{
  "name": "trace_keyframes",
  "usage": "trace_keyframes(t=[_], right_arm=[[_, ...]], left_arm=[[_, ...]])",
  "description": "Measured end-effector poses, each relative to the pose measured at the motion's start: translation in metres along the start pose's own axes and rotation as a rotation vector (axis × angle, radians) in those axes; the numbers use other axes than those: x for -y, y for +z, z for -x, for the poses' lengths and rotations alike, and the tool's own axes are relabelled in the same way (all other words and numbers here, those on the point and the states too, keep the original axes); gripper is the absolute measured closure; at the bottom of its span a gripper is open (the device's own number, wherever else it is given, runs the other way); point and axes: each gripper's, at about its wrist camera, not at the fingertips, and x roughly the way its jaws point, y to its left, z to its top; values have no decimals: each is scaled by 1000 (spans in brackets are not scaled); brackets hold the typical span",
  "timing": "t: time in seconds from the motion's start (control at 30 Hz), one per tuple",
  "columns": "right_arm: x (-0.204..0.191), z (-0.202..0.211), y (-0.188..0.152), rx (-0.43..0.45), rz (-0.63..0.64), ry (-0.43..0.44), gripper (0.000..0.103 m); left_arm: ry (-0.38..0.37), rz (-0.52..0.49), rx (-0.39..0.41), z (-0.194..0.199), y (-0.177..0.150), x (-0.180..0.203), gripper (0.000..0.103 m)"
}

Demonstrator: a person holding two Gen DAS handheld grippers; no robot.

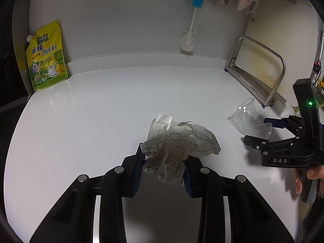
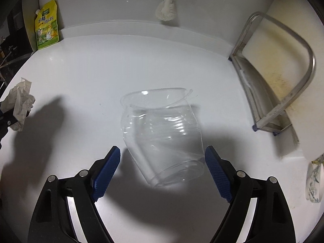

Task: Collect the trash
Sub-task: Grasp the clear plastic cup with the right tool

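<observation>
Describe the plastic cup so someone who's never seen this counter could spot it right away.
On the white counter, look in front of the metal rack at the right. The plastic cup lies there on its side between the open fingers of the right gripper. It is the only see-through thing, crushed and ridged, unlike the crumpled paper that the left gripper holds.

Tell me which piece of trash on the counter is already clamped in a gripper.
The crumpled paper, pinched between the left gripper pads. The clear plastic cup only lies between the open right gripper fingers, ungripped.
</observation>
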Motion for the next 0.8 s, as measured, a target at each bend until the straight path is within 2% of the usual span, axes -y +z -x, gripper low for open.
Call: trace_keyframes(t=[0.2, 0.47, 0.63, 0.8], right_arm=[[5, -12, 7, -2, -48, 55, 21], [7, -21, 18, 7, -112, 67, 23], [0, -17, 16, 31, -89, 62, 26], [0, -8, 11, 59, -129, 74, 27]], left_arm=[[-2, 3, -2, -1, -1, 0, 69], [-5, 10, -6, 0, 0, -1, 69], [-7, 13, -6, 0, 0, -2, 69], [-12, 20, -8, 0, 0, -3, 69]])
